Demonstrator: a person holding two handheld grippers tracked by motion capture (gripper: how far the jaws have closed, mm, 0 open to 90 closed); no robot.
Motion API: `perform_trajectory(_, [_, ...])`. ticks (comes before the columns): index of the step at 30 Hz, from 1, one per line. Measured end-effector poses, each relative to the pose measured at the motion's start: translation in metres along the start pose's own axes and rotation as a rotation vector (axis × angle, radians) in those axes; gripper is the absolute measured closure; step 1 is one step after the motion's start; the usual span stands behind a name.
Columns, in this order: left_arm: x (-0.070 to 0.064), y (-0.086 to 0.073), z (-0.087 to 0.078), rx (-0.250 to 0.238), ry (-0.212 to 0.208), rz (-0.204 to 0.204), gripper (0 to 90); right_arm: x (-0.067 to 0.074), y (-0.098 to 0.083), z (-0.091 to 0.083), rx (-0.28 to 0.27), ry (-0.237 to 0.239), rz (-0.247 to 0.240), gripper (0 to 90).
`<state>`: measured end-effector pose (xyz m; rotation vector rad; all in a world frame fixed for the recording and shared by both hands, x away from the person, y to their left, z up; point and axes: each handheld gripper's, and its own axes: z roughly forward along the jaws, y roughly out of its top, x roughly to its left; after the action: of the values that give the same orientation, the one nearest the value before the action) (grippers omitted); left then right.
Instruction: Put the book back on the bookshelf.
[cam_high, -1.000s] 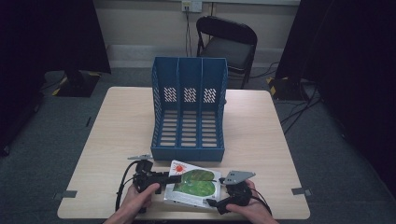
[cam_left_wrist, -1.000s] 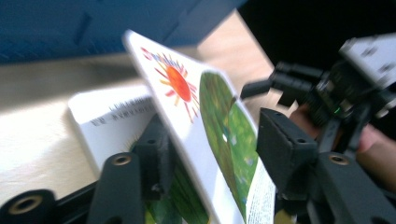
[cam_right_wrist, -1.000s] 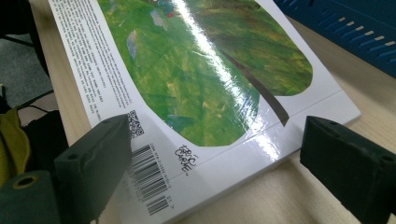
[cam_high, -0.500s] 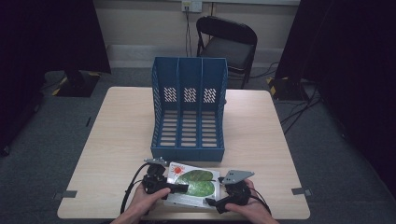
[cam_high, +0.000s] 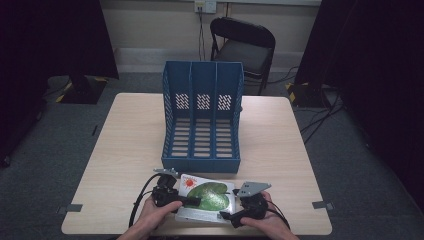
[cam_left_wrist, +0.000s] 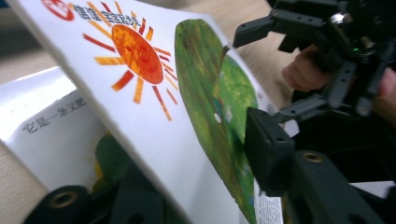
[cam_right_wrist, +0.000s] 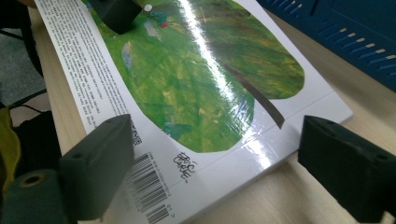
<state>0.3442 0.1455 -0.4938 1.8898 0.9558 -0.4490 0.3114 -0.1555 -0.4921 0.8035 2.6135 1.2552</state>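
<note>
A picture book (cam_high: 206, 199) with a green leaf and a red sun on its cover lies near the table's front edge. My left gripper (cam_high: 192, 201) reaches over the book from the left. In the left gripper view the cover (cam_left_wrist: 140, 93) is raised off the page below, with one jaw under it and the other pressing on the leaf; my left gripper (cam_left_wrist: 196, 163) has just been closing on it. My right gripper (cam_right_wrist: 222, 158) stands open astride the book's (cam_right_wrist: 201, 79) barcode corner, its jaws having closed slightly, clear of the book.
A blue file rack (cam_high: 202, 120) with three compartments stands mid-table, just behind the book. The wooden table (cam_high: 125, 145) has bare room left and right of it. A black chair (cam_high: 245, 45) stands beyond the far edge. Cables trail from both grippers.
My left gripper has moved right from beside the book onto its cover. The right gripper has stayed at the book's right corner.
</note>
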Motion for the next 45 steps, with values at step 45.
perform_trajectory(45, [-0.044,0.0,-0.008,-0.014,0.078,0.394,67.4,-0.029,0.0,-0.01,-0.056,0.077,0.194,14.0])
